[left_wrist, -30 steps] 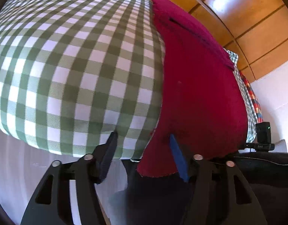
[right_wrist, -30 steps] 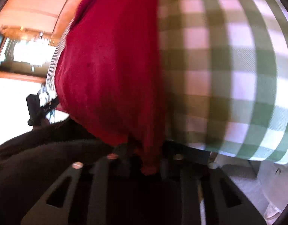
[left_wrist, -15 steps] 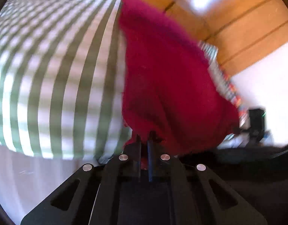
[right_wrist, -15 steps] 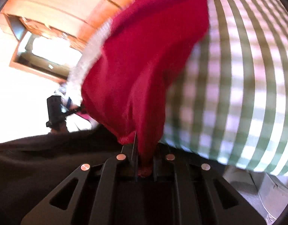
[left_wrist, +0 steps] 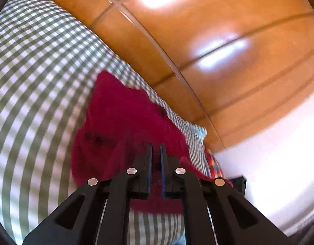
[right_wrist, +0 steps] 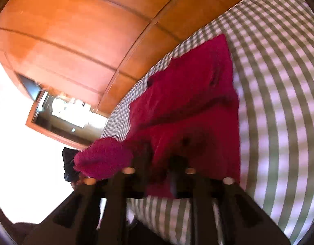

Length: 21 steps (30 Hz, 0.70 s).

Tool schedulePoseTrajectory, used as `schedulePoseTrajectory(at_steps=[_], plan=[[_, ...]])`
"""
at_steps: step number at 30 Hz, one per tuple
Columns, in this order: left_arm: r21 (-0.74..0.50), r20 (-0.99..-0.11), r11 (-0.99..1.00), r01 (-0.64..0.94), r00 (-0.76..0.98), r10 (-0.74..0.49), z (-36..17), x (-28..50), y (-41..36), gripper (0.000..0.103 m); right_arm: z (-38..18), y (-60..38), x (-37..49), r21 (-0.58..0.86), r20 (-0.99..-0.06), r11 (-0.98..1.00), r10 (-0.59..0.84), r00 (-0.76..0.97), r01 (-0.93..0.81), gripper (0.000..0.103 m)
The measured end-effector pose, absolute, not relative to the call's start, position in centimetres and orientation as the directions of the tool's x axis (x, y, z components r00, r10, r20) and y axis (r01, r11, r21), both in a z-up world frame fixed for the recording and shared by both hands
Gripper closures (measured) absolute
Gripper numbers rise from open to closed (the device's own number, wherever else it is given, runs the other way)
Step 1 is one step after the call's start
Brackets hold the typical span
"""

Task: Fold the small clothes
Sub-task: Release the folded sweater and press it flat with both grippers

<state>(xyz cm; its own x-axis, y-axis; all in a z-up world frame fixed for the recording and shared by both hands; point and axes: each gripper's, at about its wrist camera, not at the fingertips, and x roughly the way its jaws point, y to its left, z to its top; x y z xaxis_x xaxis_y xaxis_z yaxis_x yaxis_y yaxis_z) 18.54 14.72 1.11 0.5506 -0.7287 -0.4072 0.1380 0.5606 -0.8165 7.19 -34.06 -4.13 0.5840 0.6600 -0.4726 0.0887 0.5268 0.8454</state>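
Note:
A small dark red garment [left_wrist: 124, 118] lies on the green-and-white checked cloth [left_wrist: 34, 77]. My left gripper [left_wrist: 156, 149] is shut on its near edge, with red fabric pinched between the fingers and lifted above the cloth. In the right wrist view the same red garment [right_wrist: 189, 102] stretches away from my right gripper [right_wrist: 160, 157], which is shut on its near edge. A fold of the garment bulges to the left of the right gripper. Both views are blurred by motion.
Orange wooden panels [left_wrist: 218, 40] rise behind the checked surface. A plaid fabric [left_wrist: 213, 163] shows at the far right edge of the cloth. A black device [right_wrist: 68, 163] stands beyond the surface by a bright white wall [left_wrist: 269, 153].
My left gripper closed on the garment's near edge. Both grippers have lifted that edge and carried it forward over the garment, tilting the views up toward the wooden panels.

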Motion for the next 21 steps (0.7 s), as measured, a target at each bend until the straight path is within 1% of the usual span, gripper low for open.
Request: schedulePoseTrajectory(at_steps=[1, 3, 5, 6, 7, 8, 9, 10, 11, 12, 13, 14, 15, 17, 21], plan=[[-0.820, -0.410, 0.559, 0.118, 0.560, -0.720, 1.2, 19.4, 14.9, 0.080, -4.2, -35.7, 7.7, 0.860, -0.449, 0.501, 0.651, 0.612, 0.098, 0.028], [-0.822, -0.406, 0.562, 0.091, 0.600, -0.690, 1.5, 20.0, 15.7, 0.062, -3.9, -36.6, 8.1, 0.852, -0.454, 0.513, 0.623, 0.637, 0.105, 0.029], [-0.792, -0.418, 0.603, 0.096, 0.636, -0.649, 2.0, 19.8, 16.8, 0.062, -3.9, -37.1, 7.7, 0.837, -0.473, 0.536, 0.612, 0.634, 0.107, 0.029], [-0.781, -0.429, 0.619, 0.088, 0.645, -0.632, 1.9, 19.7, 17.5, 0.058, -4.1, -37.0, 7.1, 0.817, -0.502, 0.566, 0.602, 0.620, 0.112, 0.029], [-0.781, -0.436, 0.621, 0.066, 0.655, -0.617, 1.4, 19.3, 18.5, 0.051, -4.3, -37.0, 6.3, 0.799, -0.525, 0.591, 0.597, 0.607, 0.109, 0.029], [-0.780, -0.446, 0.624, 0.040, 0.663, -0.601, 0.8, 18.9, 19.4, 0.050, -4.6, -36.4, 5.9, 0.774, -0.555, 0.623, 0.584, 0.592, 0.112, 0.029], [-0.759, -0.480, 0.651, 0.008, 0.669, -0.568, 0.0, 18.1, 20.2, 0.050, -5.0, -35.9, 5.2, 0.744, -0.590, 0.658, 0.569, 0.573, 0.113, 0.029], [-0.732, -0.504, 0.681, 0.007, 0.667, -0.549, -0.5, 17.8, 20.3, 0.050, -5.5, -35.2, 4.3, 0.706, -0.632, 0.699, 0.552, 0.545, 0.111, 0.030], [-0.683, -0.542, 0.731, 0.018, 0.658, -0.523, -1.0, 17.1, 20.0, 0.050, -6.1, -34.6, 3.6, 0.678, -0.661, 0.728, 0.539, 0.522, 0.107, 0.031], [-0.628, -0.582, 0.777, 0.029, 0.645, -0.495, -1.5, 16.6, 19.5, 0.050, -6.6, -33.9, 3.1, 0.650, -0.687, 0.754, 0.526, 0.502, 0.100, 0.034], [-0.564, -0.624, 0.824, 0.055, 0.625, -0.469, -2.2, 16.0, 18.5, 0.050, -7.0, -32.8, 2.6, 0.611, -0.719, 0.787, 0.504, 0.479, 0.088, 0.038], [-0.525, -0.642, 0.846, 0.093, 0.609, -0.466, -2.6, 15.5, 17.5, 0.050, -7.2, -31.9, 2.4, 0.579, -0.741, 0.812, 0.484, 0.465, 0.076, 0.040], [-0.501, -0.652, 0.857, 0.125, 0.596, -0.468, -2.9, 15.3, 16.5, 0.050, -7.5, -31.1, 2.3, 0.543, -0.763, 0.837, 0.459, 0.455, 0.065, 0.043], [-0.435, -0.669, 0.867, 0.243, 0.558, -0.492, -3.0, 14.4, 14.0, 0.050, -7.7, -29.8, 2.5, 0.458, -0.803, 0.888, 0.391, 0.449, 0.044, 0.046], [-0.340, -0.705, 0.880, 0.332, 0.530, -0.472, -3.7, 14.3, 11.3, 0.050, -7.7, -29.5, 2.8, 0.421, -0.820, 0.906, 0.361, 0.445, 0.041, 0.059]])
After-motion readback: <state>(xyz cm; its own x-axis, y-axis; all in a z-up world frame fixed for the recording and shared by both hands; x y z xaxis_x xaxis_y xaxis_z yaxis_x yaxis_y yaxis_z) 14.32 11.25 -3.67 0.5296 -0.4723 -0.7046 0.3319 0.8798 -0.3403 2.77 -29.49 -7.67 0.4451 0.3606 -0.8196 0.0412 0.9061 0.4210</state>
